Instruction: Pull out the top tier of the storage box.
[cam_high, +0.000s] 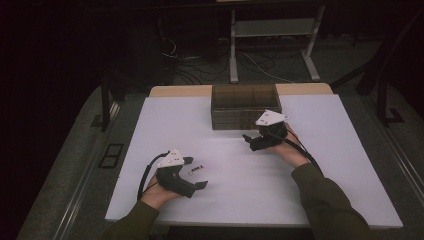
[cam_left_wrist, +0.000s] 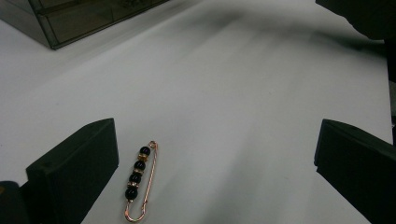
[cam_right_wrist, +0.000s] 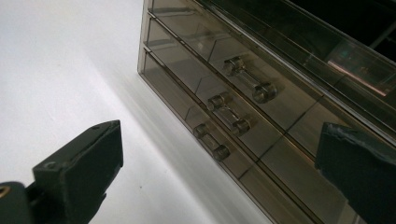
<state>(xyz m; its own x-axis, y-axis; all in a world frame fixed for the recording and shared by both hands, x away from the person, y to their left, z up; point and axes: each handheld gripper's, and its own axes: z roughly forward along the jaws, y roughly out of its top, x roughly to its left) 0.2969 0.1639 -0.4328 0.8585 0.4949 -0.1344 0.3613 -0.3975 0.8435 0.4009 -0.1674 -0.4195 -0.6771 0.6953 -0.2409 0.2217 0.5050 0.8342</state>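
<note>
Near the drawer box (cam_high: 245, 106), I hold my right gripper (cam_right_wrist: 219, 154) spread toward its handles; my left gripper (cam_left_wrist: 215, 163), spread, straddles the pin (cam_left_wrist: 140, 182) for pickup.

Down on the white desk (cam_high: 320, 165) lies a beaded pin (cam_left_wrist: 140, 179), flat on its side: a rose-gold safety-pin frame carrying a row of four dark round beads with small glittery spacers between them. It sits near the front left of the desk, between the left tongs' jaws and close to one of them. At the far edge stands the smoky drawer box (cam_high: 245, 106), three drawers all shut, clear bar handles (cam_right_wrist: 226, 115) stacked in front.
</note>
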